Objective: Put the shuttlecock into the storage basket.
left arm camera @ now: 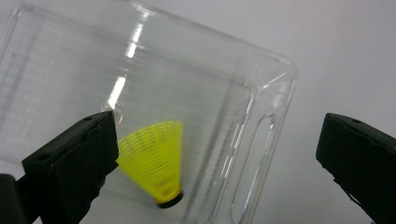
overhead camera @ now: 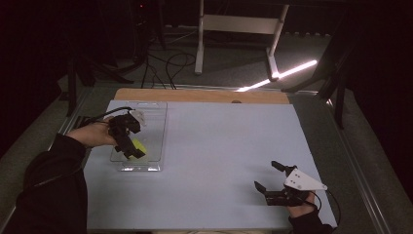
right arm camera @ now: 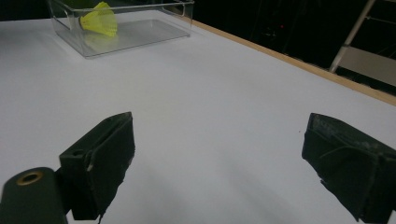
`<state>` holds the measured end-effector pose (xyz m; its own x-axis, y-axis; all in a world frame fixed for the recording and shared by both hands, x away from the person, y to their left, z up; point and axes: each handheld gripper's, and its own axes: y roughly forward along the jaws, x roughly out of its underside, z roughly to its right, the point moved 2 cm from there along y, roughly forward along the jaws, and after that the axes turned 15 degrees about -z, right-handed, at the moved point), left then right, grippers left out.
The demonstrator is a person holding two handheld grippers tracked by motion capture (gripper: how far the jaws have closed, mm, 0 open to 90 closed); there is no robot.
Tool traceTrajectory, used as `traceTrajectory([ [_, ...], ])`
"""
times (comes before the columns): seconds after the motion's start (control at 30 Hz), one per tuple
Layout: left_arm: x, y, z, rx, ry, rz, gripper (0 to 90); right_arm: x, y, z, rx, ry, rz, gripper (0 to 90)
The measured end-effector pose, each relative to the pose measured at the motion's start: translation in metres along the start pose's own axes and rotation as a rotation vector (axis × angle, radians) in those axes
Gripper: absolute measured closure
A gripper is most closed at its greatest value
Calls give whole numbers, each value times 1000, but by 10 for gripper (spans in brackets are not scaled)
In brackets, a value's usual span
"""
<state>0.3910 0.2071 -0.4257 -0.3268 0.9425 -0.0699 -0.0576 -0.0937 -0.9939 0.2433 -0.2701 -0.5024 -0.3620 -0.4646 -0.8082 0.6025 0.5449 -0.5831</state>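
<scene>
A yellow shuttlecock [left arm camera: 154, 163] lies on its side inside a clear plastic box [left arm camera: 280, 93] at the table's left. My left gripper [left arm camera: 217, 123] hangs over the box, open, its jaws wide apart and nothing pressed between them; the shuttlecock sits below, close to one jaw. From above, the left gripper [overhead camera: 132, 148] points down into the box [overhead camera: 146, 166] with the shuttlecock [overhead camera: 140, 145] just beside it. My right gripper [overhead camera: 266, 174] rests low near the table's front right, open and empty. In the right gripper view the gripper [right arm camera: 219, 135] faces the distant box [right arm camera: 140, 42] and shuttlecock [right arm camera: 100, 18].
The pale blue table top [overhead camera: 219, 141] spreads between the two grippers, with a wooden strip [overhead camera: 204, 95] along its far edge. Beyond it stand a white frame [overhead camera: 234, 24] and cables on a dark floor. Metal rails run along the table's sides.
</scene>
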Motion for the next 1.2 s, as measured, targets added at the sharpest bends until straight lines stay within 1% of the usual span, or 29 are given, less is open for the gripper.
traceTrajectory([
  [0.1,-5,-2,4,2,7,26,0,0,0,0,0,2,-1,96],
  [0.13,-7,-3,4,5,0,37,0,0,0,0,-1,2,0,96],
  [0.2,-12,-4,7,5,5,43,0,0,0,0,0,-1,1,96],
  [0.3,-20,-5,10,18,-20,43,0,0,0,0,0,1,0,96],
  [0.37,-26,-5,12,12,-23,52,0,0,0,0,-1,3,-1,96],
  [0.43,-33,-5,13,2,-47,51,0,0,0,0,-1,2,-1,96],
  [0.47,-36,-5,14,7,-55,50,0,0,0,0,-2,2,-1,96],
  [0.5,-38,-5,15,-4,-60,51,0,0,0,0,-1,1,-1,96],
  [0.53,-41,-5,16,-13,-62,58,0,0,0,0,-1,1,0,96],
  [0.57,-43,-5,17,-9,-56,63,0,0,0,0,-1,1,0,96],
  [0.63,-50,-6,20,-16,-56,79,0,0,0,1,-2,-1,0,96],
  [0.7,-56,-6,24,-18,-41,94,0,0,0,0,0,0,-1,96],
  [0.77,-62,-7,29,-15,-39,117,0,0,0,0,-2,1,-2,96],
  [0.8,-66,-7,31,-28,-39,123,0,0,0,0,-1,-1,-2,96],
  [0.87,-72,-7,35,-21,-29,145,0,0,0,0,-2,-2,-2,96],
  [0.97,-82,-6,42,-40,-26,170,0,0,0,0,-1,-2,-3,96],
  [1.03,-89,-6,48,-41,-28,190,0,0,0,0,-1,-2,-4,96],
  [1.07,-92,-7,51,-57,-29,199,0,0,0,0,0,-2,-3,96],
  [1.13,-97,-7,55,-55,-43,223,0,0,0,-1,-1,-4,-7,96],
  [1.17,-99,-7,57,-63,-49,236,0,0,0,-1,-1,-4,-7,96],
  [1.2,-101,-7,59,-55,-46,244,0,0,0,-1,0,-5,-6,96],
])
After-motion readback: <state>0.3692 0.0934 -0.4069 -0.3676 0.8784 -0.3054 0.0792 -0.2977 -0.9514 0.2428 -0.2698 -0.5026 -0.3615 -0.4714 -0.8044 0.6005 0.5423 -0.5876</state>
